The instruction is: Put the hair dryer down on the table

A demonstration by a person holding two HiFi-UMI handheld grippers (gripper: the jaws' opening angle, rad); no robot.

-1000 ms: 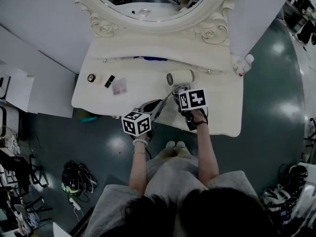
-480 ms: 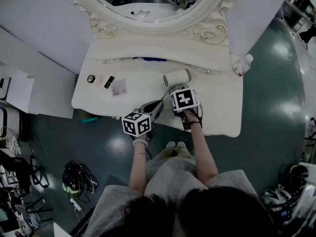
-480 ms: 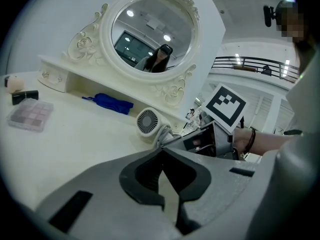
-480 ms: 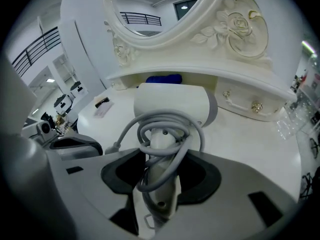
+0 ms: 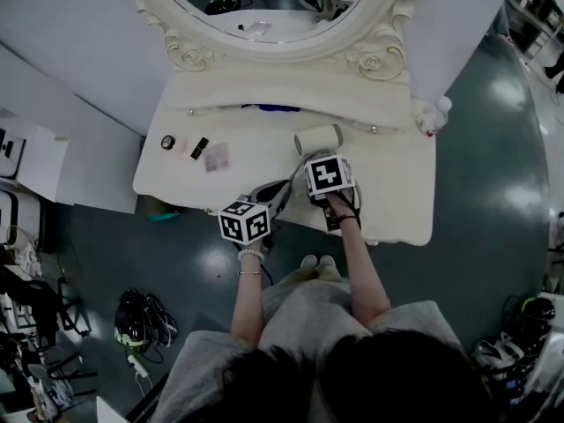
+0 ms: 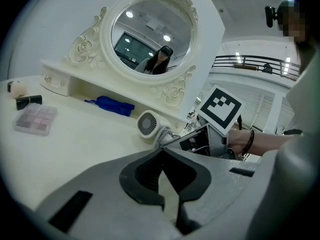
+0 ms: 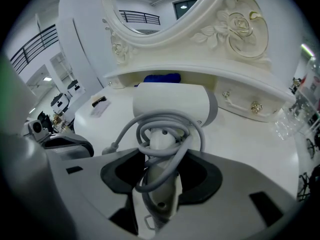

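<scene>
The right claw (image 7: 159, 181) is clamped on the handle of the hair dryer (image 7: 172, 104), where the grey cord (image 7: 165, 126) is wound. Its jaws have just been opening a little, with the handle between them. The dryer's body lies on the table (image 7: 250, 144), just ahead of this claw. The left claw (image 6: 161, 154), just beside it on the left, has its jaws together.
</scene>
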